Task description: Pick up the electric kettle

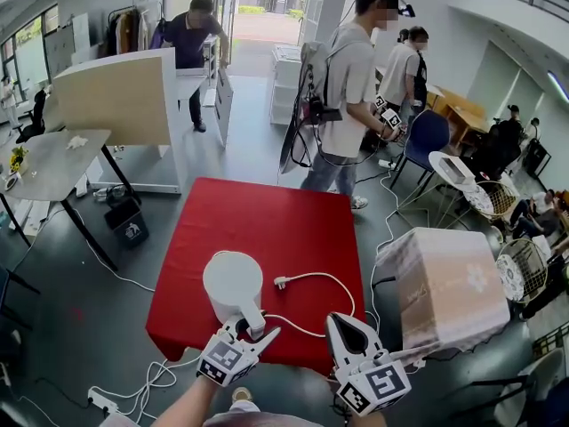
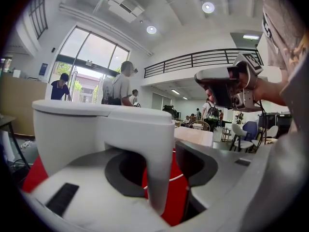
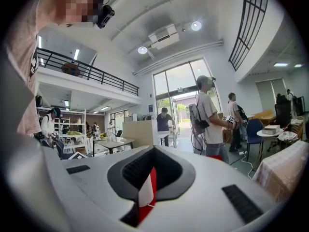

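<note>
Kettle (image 1: 233, 283): white, upright, lid down, near the front edge of the red table (image 1: 293, 216); cord (image 1: 331, 278) trails to the right.
Left gripper (image 1: 252, 331): jaws apart, one on each side of the handle (image 2: 160, 178); pads seemingly not yet pressing, though the view is cramped.
Right gripper (image 1: 341, 325): jaws together, holding nothing, clear of the kettle.
Handling: rigid, smooth plastic, likely slippery; weight depends on water inside, which cannot be seen.
Hold point: handle, high up near the body, gripped squarely to limit swing.
Risk: cord drag on lifting.
</note>
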Tool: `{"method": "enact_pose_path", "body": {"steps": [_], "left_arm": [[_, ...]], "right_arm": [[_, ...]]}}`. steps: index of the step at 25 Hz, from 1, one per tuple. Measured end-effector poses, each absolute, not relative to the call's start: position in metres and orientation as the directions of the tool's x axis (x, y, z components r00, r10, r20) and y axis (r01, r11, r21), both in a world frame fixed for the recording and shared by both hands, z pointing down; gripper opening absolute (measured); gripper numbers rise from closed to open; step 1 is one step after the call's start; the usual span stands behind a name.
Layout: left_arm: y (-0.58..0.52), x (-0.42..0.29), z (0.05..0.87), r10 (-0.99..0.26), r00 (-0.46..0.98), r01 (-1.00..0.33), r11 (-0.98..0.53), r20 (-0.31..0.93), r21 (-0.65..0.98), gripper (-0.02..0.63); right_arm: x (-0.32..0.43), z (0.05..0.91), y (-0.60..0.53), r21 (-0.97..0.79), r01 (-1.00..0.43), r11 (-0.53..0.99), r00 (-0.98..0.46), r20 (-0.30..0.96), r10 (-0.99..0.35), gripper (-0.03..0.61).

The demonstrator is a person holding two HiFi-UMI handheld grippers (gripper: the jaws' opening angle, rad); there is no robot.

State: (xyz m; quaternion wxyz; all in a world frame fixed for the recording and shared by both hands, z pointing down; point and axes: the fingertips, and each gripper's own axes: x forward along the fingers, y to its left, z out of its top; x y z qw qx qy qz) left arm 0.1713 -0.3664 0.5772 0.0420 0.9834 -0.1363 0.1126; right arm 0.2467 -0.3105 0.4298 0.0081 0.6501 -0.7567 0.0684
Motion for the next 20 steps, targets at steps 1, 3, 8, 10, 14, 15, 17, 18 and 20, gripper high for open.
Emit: {"method": "enact_pose_path", "body": {"steps": [1, 3, 8, 10, 14, 15, 17, 18, 20], "left_arm": [[-0.3662, 0.1717, 0.5773, -0.256, 0.938, -0.274, -0.96, 0.234, 0.05, 0.186], [-0.3661, 0.1716, 0.5781, -0.25, 0.939, -0.268, -0.962, 0.235, 0.048, 0.183], [-0.3683, 0.1714, 0.5783, -0.252, 0.939, -0.27, -0.961, 0.235, 0.049, 0.131], [-0.3692, 0.1718, 0.5781, -0.254, 0.938, -0.273, -0.961, 0.234, 0.049, 0.095], [-0.3677, 0.176, 0.5784, -0.242, 0.94, -0.259, -0.965, 0.24, 0.041, 0.072], [-0.3675, 0.1766, 0.5779, -0.24, 0.941, -0.257, -0.966, 0.24, 0.04, 0.071], [-0.3665, 0.177, 0.5774, -0.23, 0.944, -0.245, -0.969, 0.237, 0.036, 0.069], [-0.3661, 0.1768, 0.5775, -0.224, 0.945, -0.238, -0.971, 0.236, 0.033, 0.069], [-0.3663, 0.1767, 0.5771, -0.216, 0.948, -0.229, -0.973, 0.234, 0.029, 0.071]], "right_arm": [[0.246, 0.43, -0.3106, -0.093, -0.985, 0.145, -0.154, 0.101, -0.983, 0.009], [0.2436, 0.4312, -0.3109, -0.093, -0.985, 0.145, -0.154, 0.103, -0.983, 0.009], [0.2403, 0.4323, -0.3099, -0.092, -0.986, 0.138, -0.148, 0.108, -0.983, 0.01], [0.241, 0.4323, -0.309, -0.092, -0.987, 0.135, -0.145, 0.11, -0.983, 0.01], [0.2435, 0.4341, -0.3083, -0.094, -0.987, 0.132, -0.143, 0.111, -0.984, 0.01], [0.2435, 0.4346, -0.3081, -0.095, -0.987, 0.132, -0.142, 0.111, -0.984, 0.011], [0.2428, 0.4341, -0.3081, -0.094, -0.987, 0.13, -0.14, 0.114, -0.983, 0.009], [0.2425, 0.4342, -0.3082, -0.094, -0.987, 0.129, -0.14, 0.115, -0.984, 0.011], [0.2427, 0.4361, -0.3091, -0.098, -0.987, 0.129, -0.14, 0.11, -0.984, 0.009]]}}
